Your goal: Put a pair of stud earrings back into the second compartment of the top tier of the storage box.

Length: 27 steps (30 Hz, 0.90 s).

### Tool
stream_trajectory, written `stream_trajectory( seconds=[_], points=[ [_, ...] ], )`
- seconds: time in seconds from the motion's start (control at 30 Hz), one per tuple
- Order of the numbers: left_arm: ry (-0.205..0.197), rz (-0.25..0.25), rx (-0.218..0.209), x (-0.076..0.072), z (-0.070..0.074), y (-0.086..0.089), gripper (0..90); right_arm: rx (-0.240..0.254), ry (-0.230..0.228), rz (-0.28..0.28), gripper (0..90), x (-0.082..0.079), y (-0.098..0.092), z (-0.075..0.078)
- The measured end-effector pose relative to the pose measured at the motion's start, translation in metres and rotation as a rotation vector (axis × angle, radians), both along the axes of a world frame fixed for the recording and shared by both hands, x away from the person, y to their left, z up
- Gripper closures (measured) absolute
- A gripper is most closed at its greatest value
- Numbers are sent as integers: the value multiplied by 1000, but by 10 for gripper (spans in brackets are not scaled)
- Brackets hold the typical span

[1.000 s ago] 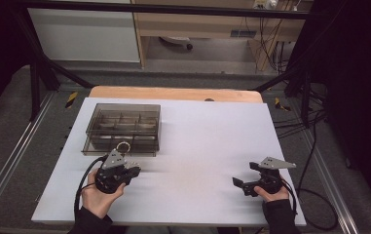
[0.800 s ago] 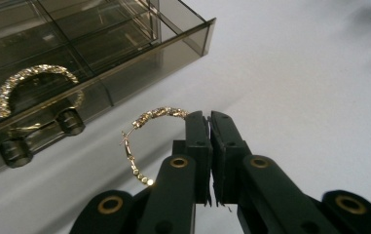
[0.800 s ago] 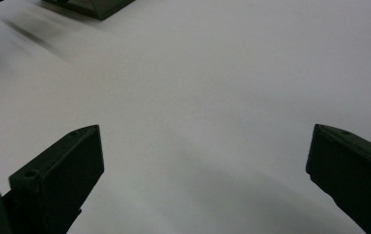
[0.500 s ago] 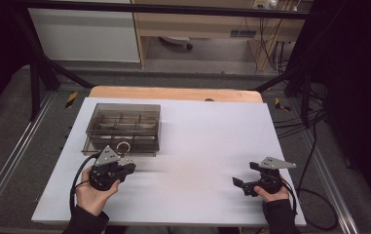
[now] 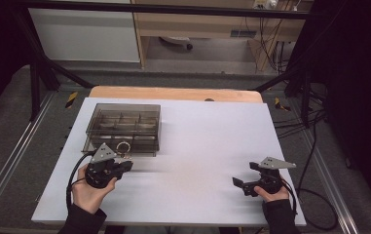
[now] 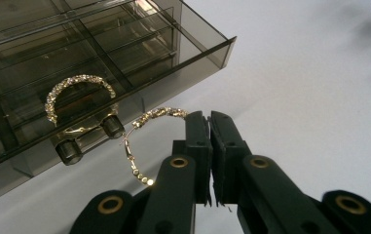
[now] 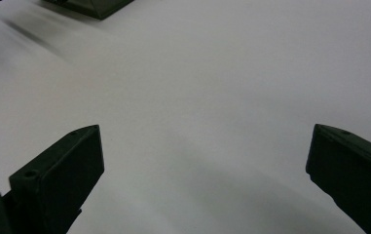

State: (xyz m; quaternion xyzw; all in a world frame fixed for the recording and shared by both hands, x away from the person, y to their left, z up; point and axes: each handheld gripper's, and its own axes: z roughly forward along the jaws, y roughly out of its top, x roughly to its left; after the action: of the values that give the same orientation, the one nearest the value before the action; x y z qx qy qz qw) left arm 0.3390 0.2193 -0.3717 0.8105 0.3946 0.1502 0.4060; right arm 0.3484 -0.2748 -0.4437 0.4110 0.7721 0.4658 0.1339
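Note:
My left gripper [image 6: 210, 119] is shut on one end of a gold hoop earring [image 6: 139, 146] set with small stones, holding it just off the white table. It hangs in front of a smoky transparent compartment box [image 6: 124, 53]. In the high view the left gripper [image 5: 126, 164] sits at the box's [image 5: 123, 127] near edge with the hoop [image 5: 123, 147] against the front wall. A second glittering hoop [image 6: 76, 90] shows in that wall; I cannot tell whether it is a reflection or another earring. My right gripper [image 5: 244, 185] rests open over bare table, its jaws [image 7: 202, 141] wide apart.
The white table top [image 5: 207, 141] stretches between the two hands. A wooden strip [image 5: 173, 93] runs along its far edge. Dark frame rails and cables flank the table. Two small round feet [image 6: 68, 151] stick out under the box's front.
The left hand has shifted slightly toward the box and tilted, so its grey plate now shows on top. The earring stays in its jaws. The right hand has not moved.

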Motion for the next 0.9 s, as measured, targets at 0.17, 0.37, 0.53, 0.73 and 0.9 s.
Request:
stream_trajectory(
  seconds=[0.17,0.37,0.53,0.73,0.9],
  points=[
    [-2,2,-2,1,3,2,868,0,0,-1,10,0,0,0],
    [-10,9,-6,2,8,6,868,0,1,1,10,0,0,0],
    [-10,16,-12,4,11,9,868,-1,-2,0,10,0,0,0],
    [-10,20,-15,7,14,10,868,0,0,-1,10,0,0,0],
    [-13,27,-19,11,18,13,868,-2,0,0,10,0,0,0]
  ],
)
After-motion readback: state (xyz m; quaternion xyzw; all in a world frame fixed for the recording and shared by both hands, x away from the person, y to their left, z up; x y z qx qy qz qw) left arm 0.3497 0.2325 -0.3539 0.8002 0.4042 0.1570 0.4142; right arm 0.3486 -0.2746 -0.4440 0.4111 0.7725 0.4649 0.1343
